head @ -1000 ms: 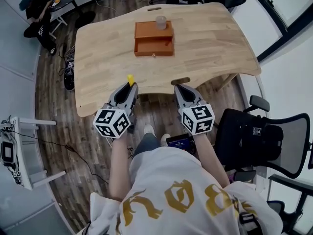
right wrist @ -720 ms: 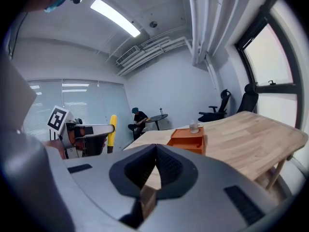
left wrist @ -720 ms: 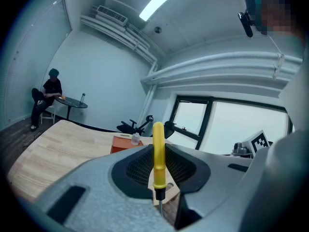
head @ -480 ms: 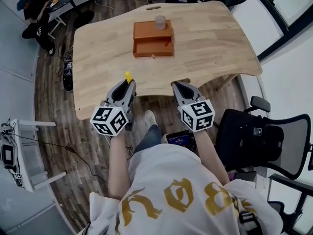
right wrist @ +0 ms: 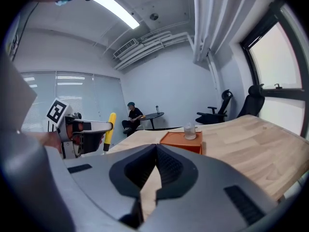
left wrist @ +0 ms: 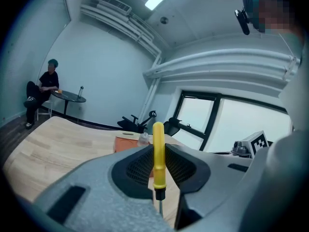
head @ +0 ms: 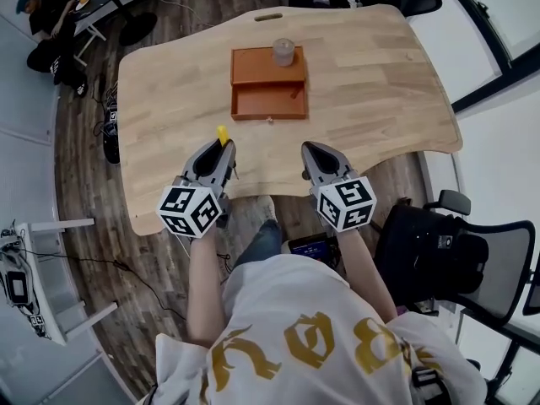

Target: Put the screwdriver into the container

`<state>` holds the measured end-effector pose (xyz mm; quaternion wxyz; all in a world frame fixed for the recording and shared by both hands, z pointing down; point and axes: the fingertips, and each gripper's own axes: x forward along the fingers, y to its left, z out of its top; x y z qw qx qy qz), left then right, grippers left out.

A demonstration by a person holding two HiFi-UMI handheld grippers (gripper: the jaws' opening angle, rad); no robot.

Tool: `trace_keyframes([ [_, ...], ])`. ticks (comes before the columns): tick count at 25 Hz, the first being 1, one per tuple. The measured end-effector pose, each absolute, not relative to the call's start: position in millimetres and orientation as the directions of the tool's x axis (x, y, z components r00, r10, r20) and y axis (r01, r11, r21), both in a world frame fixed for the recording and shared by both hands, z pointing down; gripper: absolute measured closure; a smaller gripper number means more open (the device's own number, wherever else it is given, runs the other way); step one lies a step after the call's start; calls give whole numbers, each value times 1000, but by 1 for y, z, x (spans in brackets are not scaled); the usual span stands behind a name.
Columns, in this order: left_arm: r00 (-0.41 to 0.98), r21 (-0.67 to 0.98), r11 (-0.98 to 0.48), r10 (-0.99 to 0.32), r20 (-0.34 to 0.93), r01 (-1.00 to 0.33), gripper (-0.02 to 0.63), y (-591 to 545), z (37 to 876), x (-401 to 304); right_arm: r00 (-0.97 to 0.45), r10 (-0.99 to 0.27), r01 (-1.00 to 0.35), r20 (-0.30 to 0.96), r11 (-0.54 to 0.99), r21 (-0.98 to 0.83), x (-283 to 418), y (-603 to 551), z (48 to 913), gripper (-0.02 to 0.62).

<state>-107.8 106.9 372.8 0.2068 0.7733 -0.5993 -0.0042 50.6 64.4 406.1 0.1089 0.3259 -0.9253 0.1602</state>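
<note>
A screwdriver with a yellow handle (left wrist: 158,158) stands upright between the jaws of my left gripper (head: 221,146), which is shut on it; its yellow tip (head: 223,134) pokes out over the near table edge. The same handle (right wrist: 110,127) shows at the left of the right gripper view. My right gripper (head: 313,150) is shut and holds nothing, level with the left one at the table's front edge. An orange container (head: 269,83) with an open tray in front sits mid-table, well beyond both grippers. A small clear cup (head: 283,51) stands on its far right corner.
The wooden table (head: 380,91) has a curved front edge. A black office chair (head: 439,251) stands to my right. A seated person (head: 46,28) is at a small round table far left. Cables lie on the floor (head: 110,133) left of the table.
The view has shifted so the table and the orange container sit slightly nearer and more to the right. Both grippers keep their places and the screwdriver stays held.
</note>
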Motion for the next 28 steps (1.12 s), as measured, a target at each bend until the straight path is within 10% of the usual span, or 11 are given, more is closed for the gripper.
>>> trace_keyframes([
  [28,479,327,-375,-807,345,-868,531,-89,426,-158,-643,-653,-760,401,608,-228,-2,-87,438,584],
])
